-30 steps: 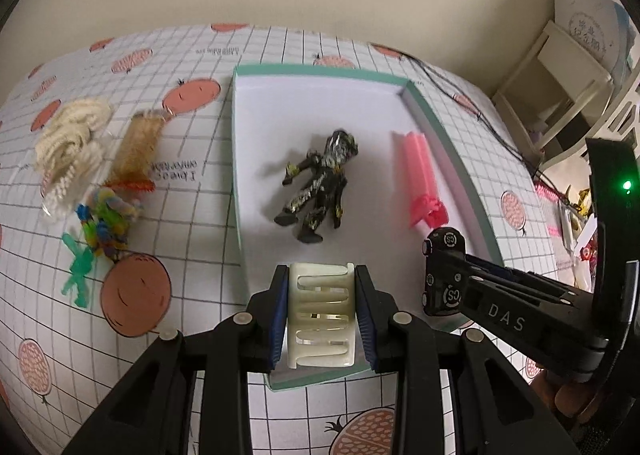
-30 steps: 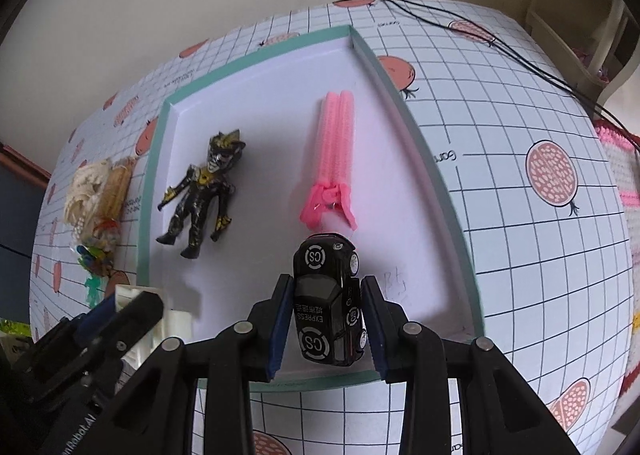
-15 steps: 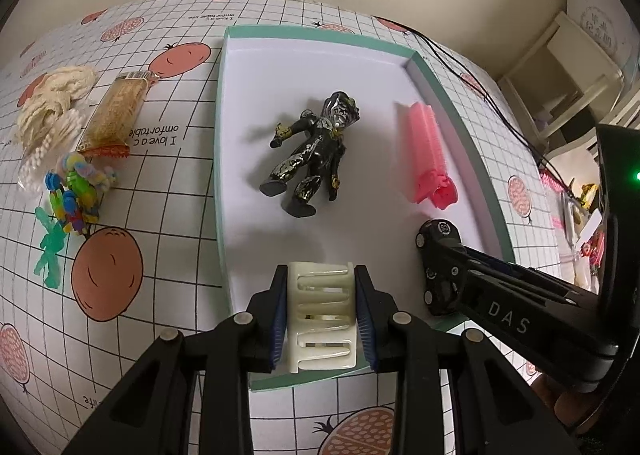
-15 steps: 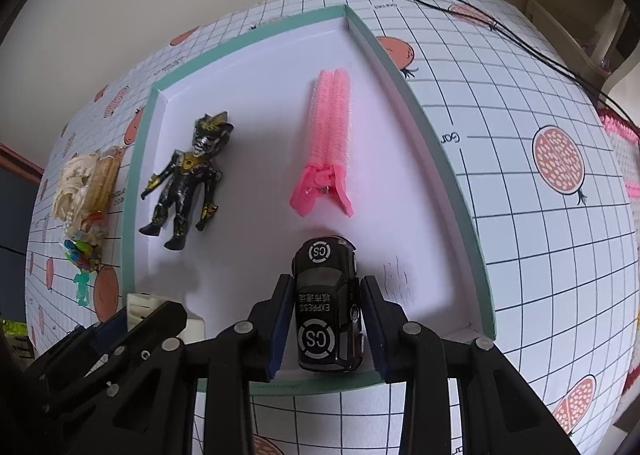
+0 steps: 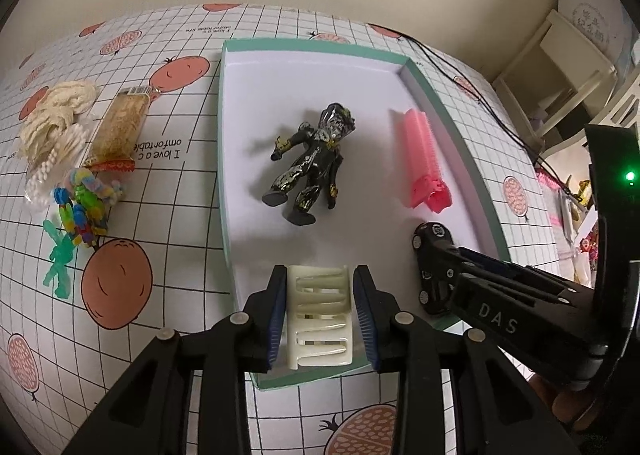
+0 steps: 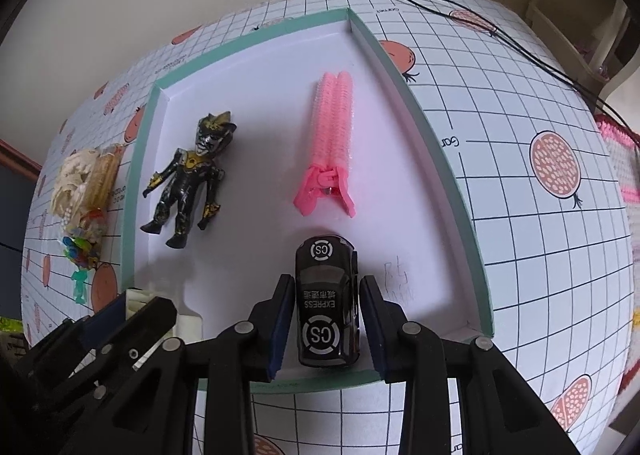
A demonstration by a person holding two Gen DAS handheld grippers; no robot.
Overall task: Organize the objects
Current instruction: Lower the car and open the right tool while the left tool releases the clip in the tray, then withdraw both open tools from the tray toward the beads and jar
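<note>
A teal-rimmed white tray (image 5: pixel 304 71) (image 6: pixel 420 107) lies on the fruit-print tablecloth. Inside it are a black-and-gold action figure (image 5: pixel 312 167) (image 6: pixel 188 179) and a pink hair roller clip (image 5: pixel 420 151) (image 6: pixel 332 135). My left gripper (image 5: pixel 320 311) is shut on a cream hair claw clip (image 5: pixel 320 295) over the tray's near left corner. My right gripper (image 6: pixel 326 311) is shut on a black toy car (image 6: pixel 324 295) marked CS, low over the tray's near right part. The car (image 5: pixel 430 239) also shows in the left wrist view.
Left of the tray sits a pile: a cream cord bundle (image 5: pixel 56 115), a snack packet (image 5: pixel 120 127), colourful small toys (image 5: pixel 84 207) and a green plastic figure (image 5: pixel 60 259). A black cable (image 5: pixel 480 95) crosses the table's far right. White furniture (image 5: pixel 560 67) stands beyond.
Both views shifted slightly over the tray's near end. The claw clip and the car stay between the fingers, and nothing lying in the tray moved.
</note>
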